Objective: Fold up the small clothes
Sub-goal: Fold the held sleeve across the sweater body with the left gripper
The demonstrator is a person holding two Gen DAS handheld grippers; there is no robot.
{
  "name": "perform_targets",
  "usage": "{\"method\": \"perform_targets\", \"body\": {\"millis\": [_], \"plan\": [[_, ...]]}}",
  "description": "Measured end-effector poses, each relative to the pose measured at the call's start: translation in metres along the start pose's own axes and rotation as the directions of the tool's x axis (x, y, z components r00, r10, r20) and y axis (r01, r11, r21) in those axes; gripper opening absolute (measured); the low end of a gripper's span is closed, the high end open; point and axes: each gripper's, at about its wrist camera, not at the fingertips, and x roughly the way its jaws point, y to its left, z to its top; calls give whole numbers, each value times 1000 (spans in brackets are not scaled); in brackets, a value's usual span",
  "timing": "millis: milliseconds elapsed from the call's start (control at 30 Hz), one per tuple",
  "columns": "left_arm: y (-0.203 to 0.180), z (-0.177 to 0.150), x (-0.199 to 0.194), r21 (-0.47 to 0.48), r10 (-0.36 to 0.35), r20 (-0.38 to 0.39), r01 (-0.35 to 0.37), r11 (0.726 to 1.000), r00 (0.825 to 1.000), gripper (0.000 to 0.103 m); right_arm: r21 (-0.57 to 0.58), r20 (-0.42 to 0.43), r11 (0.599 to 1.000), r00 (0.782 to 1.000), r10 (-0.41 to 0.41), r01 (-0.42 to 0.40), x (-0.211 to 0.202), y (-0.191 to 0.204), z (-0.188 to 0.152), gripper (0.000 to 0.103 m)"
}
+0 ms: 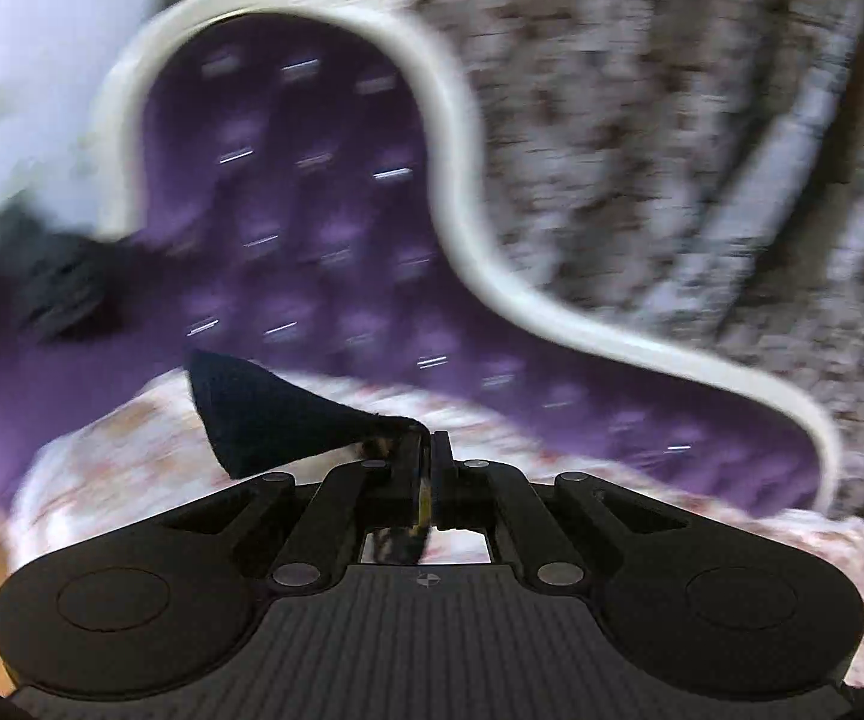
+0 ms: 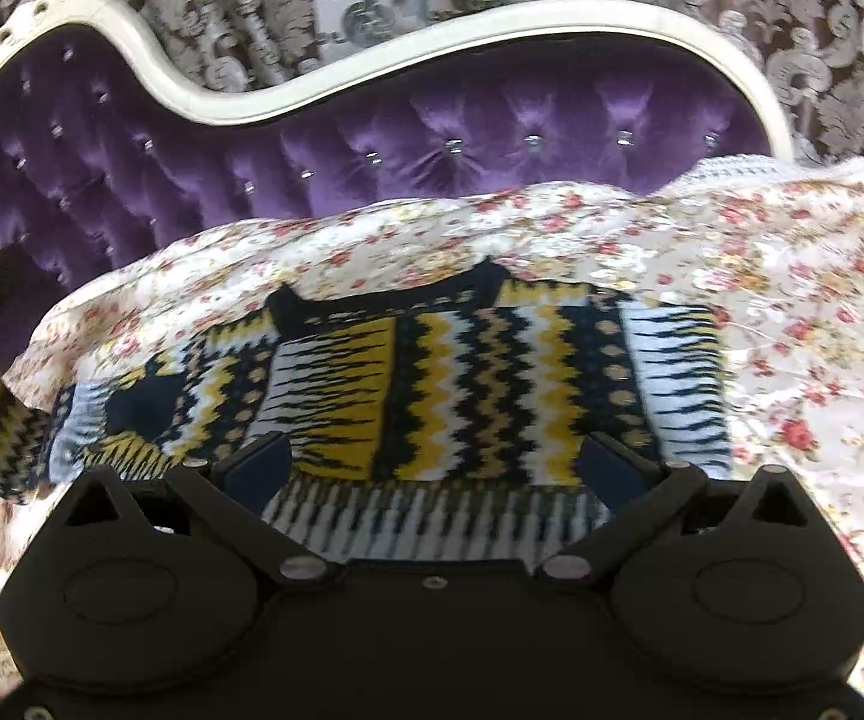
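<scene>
The left wrist view is heavily smeared by motion blur, its headboard streaked. The right wrist view is evenly lit and only slightly soft, with lines bent by fisheye distortion.

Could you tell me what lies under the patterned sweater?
The patterned sweater lies flat on a floral bedspread, which shows on all sides of it. Whatever is beneath the bedspread is covered, so I cannot see it.

left view motion-blurred; sweater sleeve cut off at left edge.
</scene>
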Motion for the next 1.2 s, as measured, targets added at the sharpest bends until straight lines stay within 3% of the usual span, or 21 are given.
{"method": "perform_targets", "body": {"millis": [167, 400, 600, 700, 767, 833, 933, 1000, 1100, 1200], "plan": [[-101, -3, 28, 104, -158, 5, 157, 982, 987, 2, 27, 26, 999, 999, -41, 41, -9, -18, 7, 103], [-207, -62, 78, 145, -317, -113, 331, 932, 942, 2, 89, 41, 993, 996, -85, 81, -16, -42, 14, 103], [-260, -128, 110, 156, -368, -233, 408, 900, 900, 3, 140, 33, 985, 994, -102, 97, -18, -61, 15, 103], [-271, -146, 112, 178, -391, -252, 439, 881, 885, 5, 154, 34, 982, 993, -116, 110, -20, -68, 16, 103], [-268, -146, 104, 198, -403, -249, 454, 869, 880, 16, 161, 37, 980, 991, -127, 120, -21, -71, 16, 103], [-266, -142, 97, 214, -412, -226, 458, 863, 883, 27, 171, 40, 977, 990, -133, 125, -21, -75, 16, 103], [-255, -133, 91, 232, -396, -182, 430, 872, 900, 31, 173, 52, 978, 990, -128, 117, -19, -77, 16, 103], [-239, -130, 90, 243, -353, -154, 382, 892, 923, 35, 161, 62, 981, 991, -116, 105, -17, -75, 15, 103], [-209, -134, 95, 271, -230, -153, 265, 925, 961, 38, 139, 69, 987, 994, -90, 80, -12, -68, 14, 103], [-176, -150, 110, 304, -91, -194, 148, 941, 977, 38, 114, 68, 992, 996, -65, 57, -6, -57, 13, 103]]}}
